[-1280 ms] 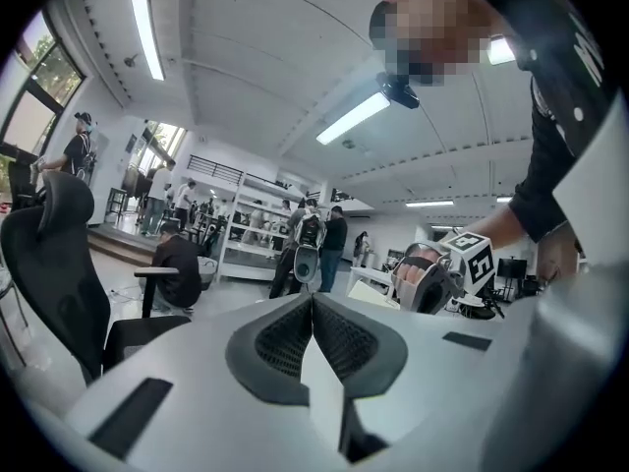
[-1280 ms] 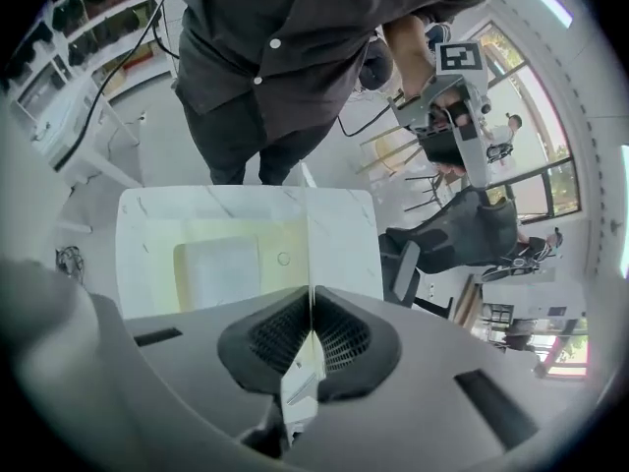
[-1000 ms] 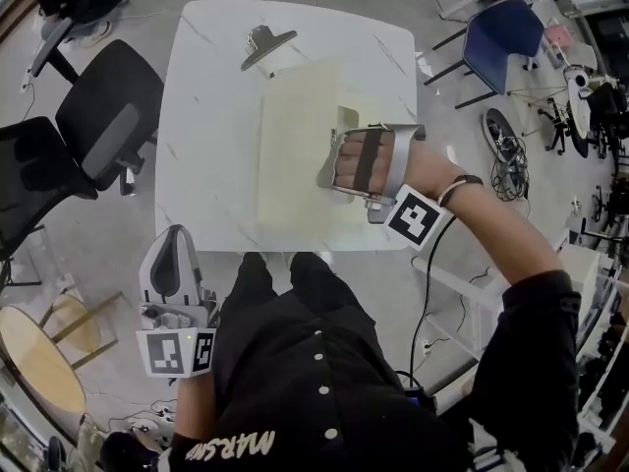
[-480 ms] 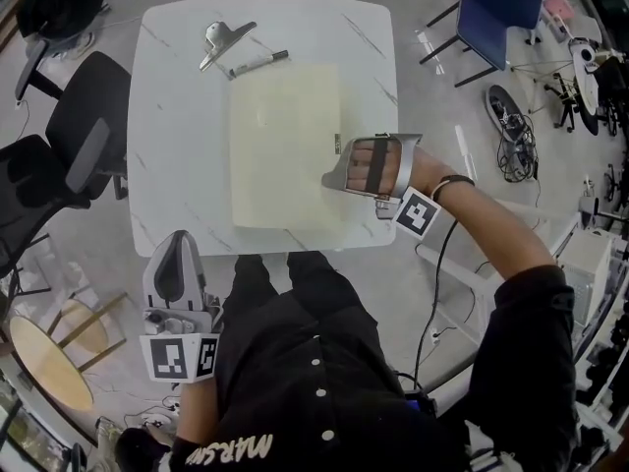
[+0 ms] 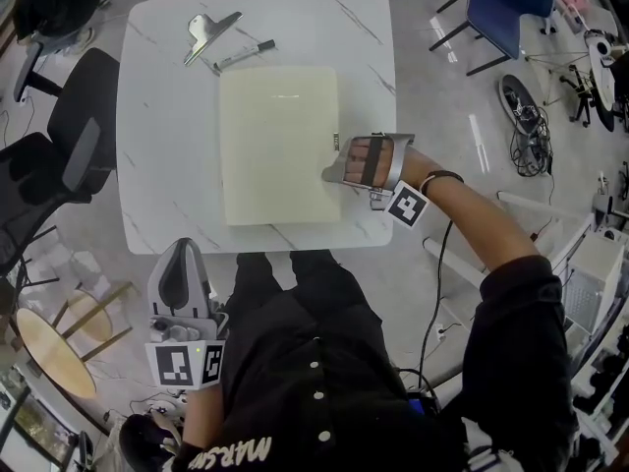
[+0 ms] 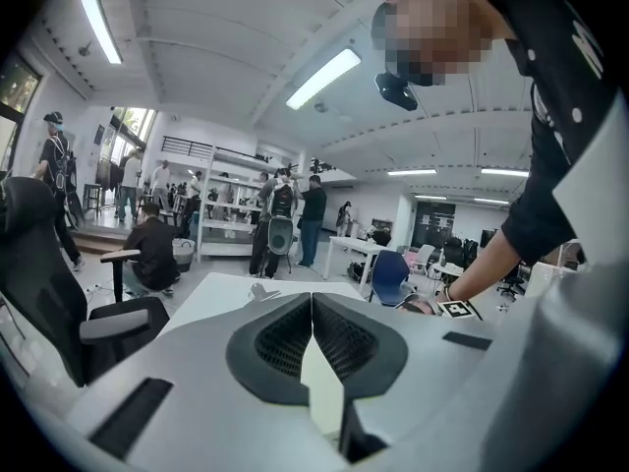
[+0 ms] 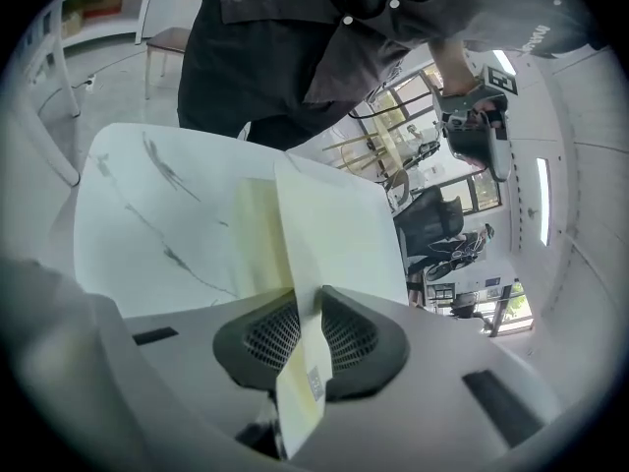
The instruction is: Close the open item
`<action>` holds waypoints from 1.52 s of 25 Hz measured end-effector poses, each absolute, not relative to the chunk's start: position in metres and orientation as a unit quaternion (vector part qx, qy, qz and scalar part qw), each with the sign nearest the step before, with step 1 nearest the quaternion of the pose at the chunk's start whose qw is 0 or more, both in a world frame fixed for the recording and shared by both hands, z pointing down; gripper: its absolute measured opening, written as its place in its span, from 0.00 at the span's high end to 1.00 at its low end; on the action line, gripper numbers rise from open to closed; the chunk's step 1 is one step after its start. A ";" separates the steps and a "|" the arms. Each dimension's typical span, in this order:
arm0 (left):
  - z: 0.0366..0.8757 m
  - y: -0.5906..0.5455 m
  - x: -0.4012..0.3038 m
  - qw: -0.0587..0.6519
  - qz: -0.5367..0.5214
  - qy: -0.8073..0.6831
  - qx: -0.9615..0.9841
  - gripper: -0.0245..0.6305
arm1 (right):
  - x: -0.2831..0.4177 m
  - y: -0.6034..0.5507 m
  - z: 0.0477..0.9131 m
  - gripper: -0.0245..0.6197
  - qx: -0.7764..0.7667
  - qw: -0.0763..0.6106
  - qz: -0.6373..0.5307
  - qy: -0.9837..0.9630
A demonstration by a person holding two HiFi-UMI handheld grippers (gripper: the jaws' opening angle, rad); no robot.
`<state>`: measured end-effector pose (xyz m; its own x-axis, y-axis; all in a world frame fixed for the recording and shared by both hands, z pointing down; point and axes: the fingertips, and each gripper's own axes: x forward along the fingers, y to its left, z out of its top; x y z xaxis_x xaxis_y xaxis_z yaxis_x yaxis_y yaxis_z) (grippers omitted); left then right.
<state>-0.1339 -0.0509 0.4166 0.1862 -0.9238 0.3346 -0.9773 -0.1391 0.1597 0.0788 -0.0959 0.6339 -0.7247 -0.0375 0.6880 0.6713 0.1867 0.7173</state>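
A pale yellow folder (image 5: 278, 144) lies flat and closed on the white marble table (image 5: 157, 116). My right gripper (image 5: 332, 168) is at the folder's right edge, low over the table. In the right gripper view the cover's edge (image 7: 334, 234) runs between the pads of the right gripper (image 7: 307, 313). The jaws have just been opening and stand slightly apart around the cover. My left gripper (image 5: 179, 252) hangs off the table's near left corner beside the person's body. Its pads (image 6: 313, 298) meet with nothing between them.
A metal binder clip (image 5: 206, 29) and a black marker (image 5: 244, 55) lie at the table's far left. Black office chairs (image 5: 69, 155) stand to the left, a blue chair (image 5: 511, 8) at the far right, and a round wooden stool (image 5: 44, 352) at the near left.
The folder's raised cover has come down flat, and my right gripper has sunk with it at the right edge. The left gripper has shifted a little beside the body.
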 end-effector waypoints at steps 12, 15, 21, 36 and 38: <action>0.421 -0.056 -0.136 0.174 0.088 -0.652 0.733 0.93 | 0.077 -0.100 0.637 0.80 -0.270 0.361 -0.489 -0.747; 0.420 -0.056 -0.138 0.173 0.085 -0.655 0.730 0.93 | 0.083 -0.099 0.640 0.77 -0.308 0.403 -0.471 -0.721; 0.421 -0.055 -0.146 0.175 0.085 -0.664 0.722 0.94 | 0.093 -0.097 0.645 0.67 -0.359 0.465 -0.426 -0.688; 0.428 -0.057 -0.155 0.186 0.088 -0.663 0.720 0.93 | 0.098 -0.105 0.652 0.74 -0.291 0.566 -0.205 -0.744; 0.427 -0.058 -0.155 0.184 0.089 -0.661 0.722 0.93 | 0.097 -0.105 0.652 0.74 -0.281 0.578 -0.184 -0.743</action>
